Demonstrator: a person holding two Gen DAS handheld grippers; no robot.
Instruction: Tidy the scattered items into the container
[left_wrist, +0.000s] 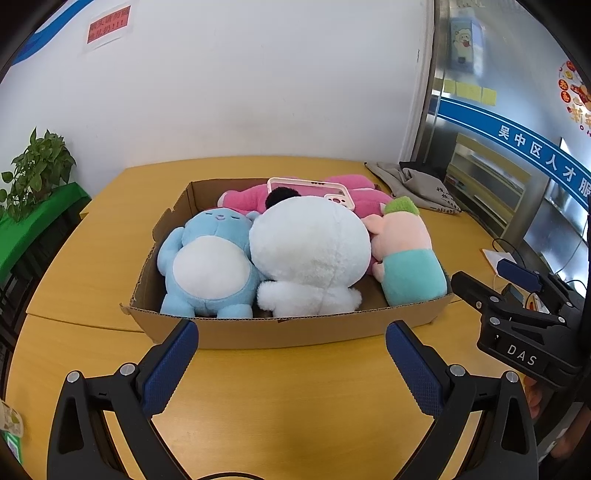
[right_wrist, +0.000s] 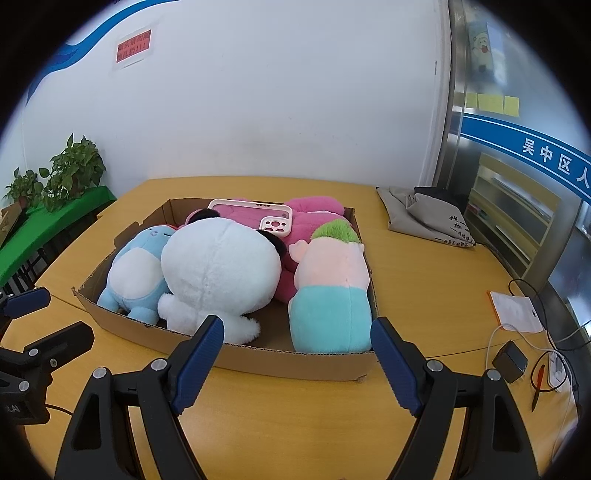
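Hovering low over the yellow wood-look table (left_wrist: 295, 398), the left gripper (left_wrist: 291, 350) points straight at the cardboard box (left_wrist: 280, 332), fingers (left_wrist: 170, 365) spread wide, nothing between them. Blue pads w/ a fine knurled texture, black angular frames, silver screws. Same story on the right gripper (right_wrist: 297, 354): level, aimed at the box front wall, fingers (right_wrist: 199, 362) wide apart & empty, tips near the box's front edge but not touching it. Each gripper shows at the edge of the other's view, so they sit side by side.

Box is shallow corrugated card, torn perforated rim, sitting mid-table. Packed full. Blue plush (left_wrist: 210, 262) on the left, lying on its back, white oval belly up, stubby limbs. Big white plush (left_wrist: 310, 254) in the middle, round and fluffy, black ear (left_wrist: 282, 194) poking out behind. Pink pig plush (left_wrist: 406, 251) on the right w/ a green tuft and teal body, smooth short pile, pressed against the right wall. Pink plush (left_wrist: 251, 195) lies across the back, partly buried. Pale pink phone case (left_wrist: 314, 188), rigid, rounded corners, camera cut-outs, rests on top of it.

Off to the right: crumpled grey cloth bag (left_wrist: 417, 184) beyond the box, and on the near right a white pouch (right_wrist: 515, 312), black charger (right_wrist: 511, 360), cables and a pen (right_wrist: 537, 387). Potted plants (right_wrist: 62, 173) on a green shelf at far left.
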